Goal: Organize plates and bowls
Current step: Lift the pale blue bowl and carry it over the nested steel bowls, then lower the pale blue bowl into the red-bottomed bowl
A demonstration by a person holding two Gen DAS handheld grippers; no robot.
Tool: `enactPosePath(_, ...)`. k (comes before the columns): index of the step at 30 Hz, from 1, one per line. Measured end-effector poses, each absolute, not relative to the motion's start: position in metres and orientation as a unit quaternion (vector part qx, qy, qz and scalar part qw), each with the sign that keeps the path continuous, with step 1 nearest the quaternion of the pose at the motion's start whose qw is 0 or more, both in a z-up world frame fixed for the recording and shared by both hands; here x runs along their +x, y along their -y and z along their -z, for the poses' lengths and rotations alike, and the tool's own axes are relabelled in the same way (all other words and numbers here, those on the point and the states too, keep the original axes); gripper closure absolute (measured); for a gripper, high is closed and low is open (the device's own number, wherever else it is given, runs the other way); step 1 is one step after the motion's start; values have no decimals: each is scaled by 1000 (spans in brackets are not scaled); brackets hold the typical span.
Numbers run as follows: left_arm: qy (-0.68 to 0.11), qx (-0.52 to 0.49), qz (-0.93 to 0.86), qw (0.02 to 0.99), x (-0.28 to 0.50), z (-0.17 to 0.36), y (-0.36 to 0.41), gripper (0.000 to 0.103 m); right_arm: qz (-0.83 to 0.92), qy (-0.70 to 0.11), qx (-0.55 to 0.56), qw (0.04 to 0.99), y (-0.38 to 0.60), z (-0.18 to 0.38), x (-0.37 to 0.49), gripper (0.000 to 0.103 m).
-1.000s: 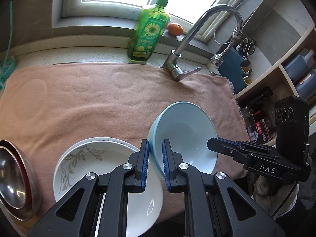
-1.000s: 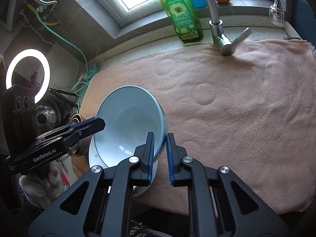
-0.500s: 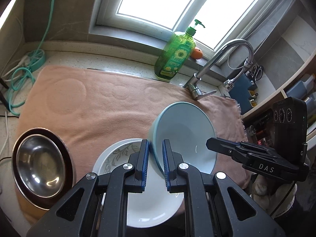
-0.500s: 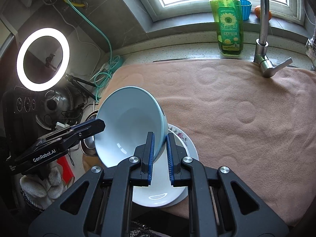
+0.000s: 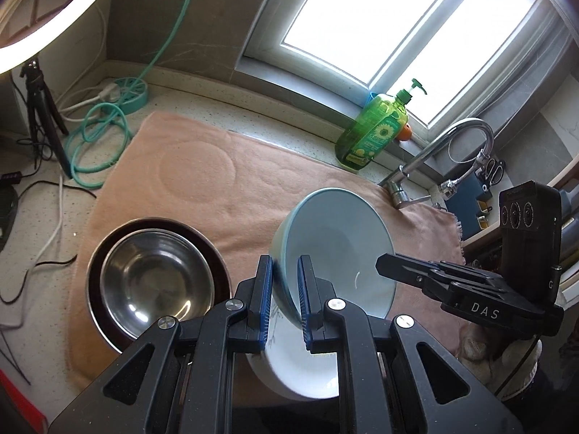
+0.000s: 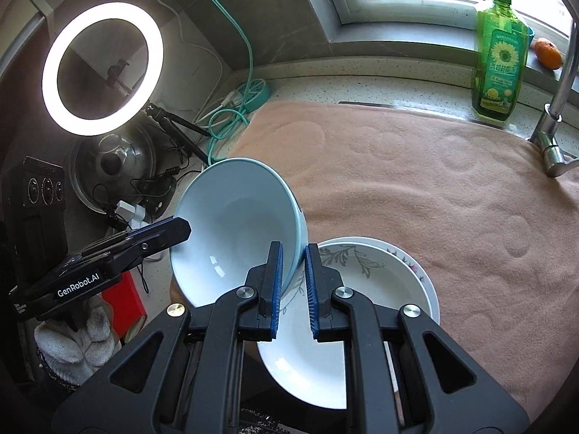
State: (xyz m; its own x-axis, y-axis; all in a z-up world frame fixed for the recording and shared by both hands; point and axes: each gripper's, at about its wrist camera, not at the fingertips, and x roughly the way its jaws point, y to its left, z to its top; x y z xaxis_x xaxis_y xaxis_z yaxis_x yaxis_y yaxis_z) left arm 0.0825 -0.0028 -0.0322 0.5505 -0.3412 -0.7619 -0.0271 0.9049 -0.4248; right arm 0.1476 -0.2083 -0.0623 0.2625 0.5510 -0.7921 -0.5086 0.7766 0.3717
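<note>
both the left gripper [image 5: 284, 296] and right gripper [image 6: 292, 289] pinch the pale blue bowl [image 5: 336, 249] by opposite rims, tilted above the white plates [image 6: 365, 311] at the towel's [image 6: 434, 188] near edge, beside the steel bowl [image 5: 155, 282].

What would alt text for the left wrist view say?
Two black grippers, the left gripper and the right gripper, clamp opposite rims of a tilted pale blue ceramic bowl above a peach towel, near a stainless steel bowl and a white floral plate.
</note>
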Motion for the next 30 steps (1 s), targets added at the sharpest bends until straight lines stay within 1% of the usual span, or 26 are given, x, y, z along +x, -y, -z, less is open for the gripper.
enactPosePath(18,-470,-244,22,848,56,53,-78,91,-373,-529,-24,761,112,91,147,91)
enactPosePath(30,-491,-260,2,831,52,76,-102,91,-372,-554,-39,744,82,121,150,91)
